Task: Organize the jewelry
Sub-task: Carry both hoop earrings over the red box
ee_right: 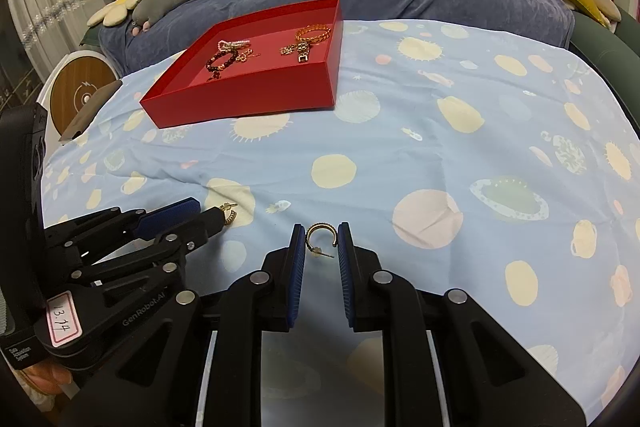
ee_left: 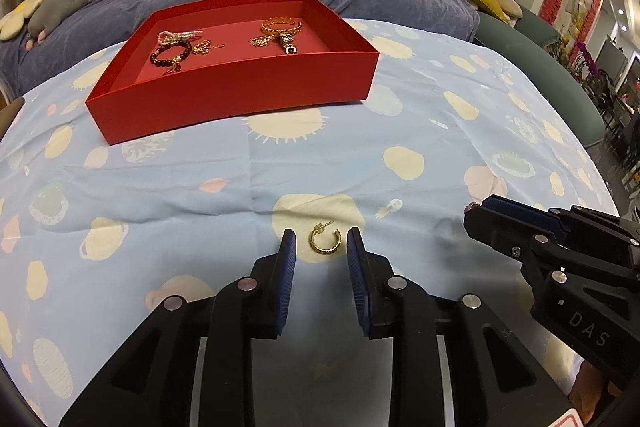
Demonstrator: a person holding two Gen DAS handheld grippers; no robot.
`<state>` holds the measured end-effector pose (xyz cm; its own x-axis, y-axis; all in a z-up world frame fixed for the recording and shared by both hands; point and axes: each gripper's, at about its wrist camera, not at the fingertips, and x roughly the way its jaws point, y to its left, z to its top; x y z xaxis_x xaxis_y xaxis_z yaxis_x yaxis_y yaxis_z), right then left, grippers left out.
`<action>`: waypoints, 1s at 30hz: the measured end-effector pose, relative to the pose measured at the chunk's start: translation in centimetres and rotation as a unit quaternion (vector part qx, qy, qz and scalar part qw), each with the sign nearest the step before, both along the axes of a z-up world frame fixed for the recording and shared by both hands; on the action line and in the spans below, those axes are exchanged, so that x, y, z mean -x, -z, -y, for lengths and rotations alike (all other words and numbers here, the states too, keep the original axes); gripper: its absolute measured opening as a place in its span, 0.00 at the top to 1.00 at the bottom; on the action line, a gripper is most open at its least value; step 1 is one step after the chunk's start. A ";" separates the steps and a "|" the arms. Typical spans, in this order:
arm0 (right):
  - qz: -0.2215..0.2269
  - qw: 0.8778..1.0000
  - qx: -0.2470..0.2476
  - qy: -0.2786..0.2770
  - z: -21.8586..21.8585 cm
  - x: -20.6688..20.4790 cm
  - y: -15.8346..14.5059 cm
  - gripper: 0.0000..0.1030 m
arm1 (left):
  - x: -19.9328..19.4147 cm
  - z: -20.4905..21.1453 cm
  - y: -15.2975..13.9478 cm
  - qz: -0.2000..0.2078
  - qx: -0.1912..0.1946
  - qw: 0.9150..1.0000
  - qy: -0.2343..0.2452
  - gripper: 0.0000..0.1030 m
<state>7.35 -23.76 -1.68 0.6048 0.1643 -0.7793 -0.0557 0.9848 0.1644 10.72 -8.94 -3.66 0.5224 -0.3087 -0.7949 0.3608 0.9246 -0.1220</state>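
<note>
the pick-up step is in hand: the left tool [ee_left: 321, 241] stands parted around a small gold hoop earring [ee_left: 324, 241] lying on the planet-print blue cloth, pads not pressing it. the right tool [ee_right: 321, 239] grips its matching hoop [ee_right: 319, 235]. next, each goes into the red cardboard tray [ee_left: 236, 99].

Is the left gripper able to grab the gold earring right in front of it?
Probably yes. The earring lies flat on the cloth between the left gripper's open pads, with nothing between them. The right gripper sits off to the side, clear of it.
</note>
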 end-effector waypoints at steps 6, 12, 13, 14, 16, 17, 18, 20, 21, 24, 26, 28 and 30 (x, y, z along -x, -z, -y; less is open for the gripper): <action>0.000 1.000 -0.002 0.002 0.0 0.1 0.1 0.84 | -0.2 1.0 0.8 0.019 -0.029 0.999 0.005 0.82; 0.003 1.000 -0.003 0.001 0.1 0.2 -0.1 0.84 | -0.1 1.1 0.8 0.024 -0.036 0.999 0.006 0.86; 0.003 1.000 -0.004 0.000 0.1 0.2 -0.1 0.84 | -0.1 1.1 0.8 0.022 -0.033 0.999 0.005 0.86; 0.003 1.000 -0.004 0.000 0.1 0.2 -0.2 0.84 | -0.2 1.0 0.8 0.021 -0.031 0.999 0.004 0.86; 0.004 1.000 -0.004 -0.002 -0.2 0.1 -0.3 0.84 | -0.1 0.9 0.6 0.019 -0.027 0.999 0.002 0.86; 0.005 1.000 -0.005 -0.003 -0.4 0.1 -0.4 0.84 | -0.1 0.8 0.5 0.020 -0.026 0.999 0.001 0.86; 0.006 1.000 -0.005 -0.004 -0.6 0.0 -0.5 0.84 | -0.1 0.7 0.3 0.020 -0.024 0.999 0.000 0.86; 0.008 1.000 -0.007 -0.007 -1.0 -0.2 -0.8 0.84 | -0.1 0.4 -0.1 0.020 -0.020 1.000 -0.002 0.86; 0.010 1.000 -0.008 -0.009 -1.3 -0.3 -0.9 0.85 | -0.1 0.3 -0.3 0.020 -0.019 1.000 -0.004 0.86; 0.015 1.000 -0.011 -0.015 -2.3 -0.7 -1.5 0.85 | -0.2 -0.3 -1.0 0.022 -0.012 1.000 -0.009 0.86; 0.019 1.000 -0.014 -0.017 -2.9 -1.1 -1.8 0.85 | -0.3 -0.7 -1.5 0.022 -0.009 1.000 -0.014 0.86; 0.025 0.999 -0.016 -0.019 -3.6 -1.5 -2.3 0.85 | -0.5 -1.3 -2.0 0.023 -0.004 1.000 -0.021 0.86; 0.031 0.999 -0.018 -0.019 -4.1 -2.1 -2.8 0.85 | -0.8 -1.8 -2.6 0.026 0.002 0.999 -0.029 0.86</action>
<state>9.44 -19.65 1.11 0.6442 0.2159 -0.7338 -0.1040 0.9751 0.1957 11.50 -7.09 -1.09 0.5801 -0.2790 -0.7653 0.3121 0.9439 -0.1076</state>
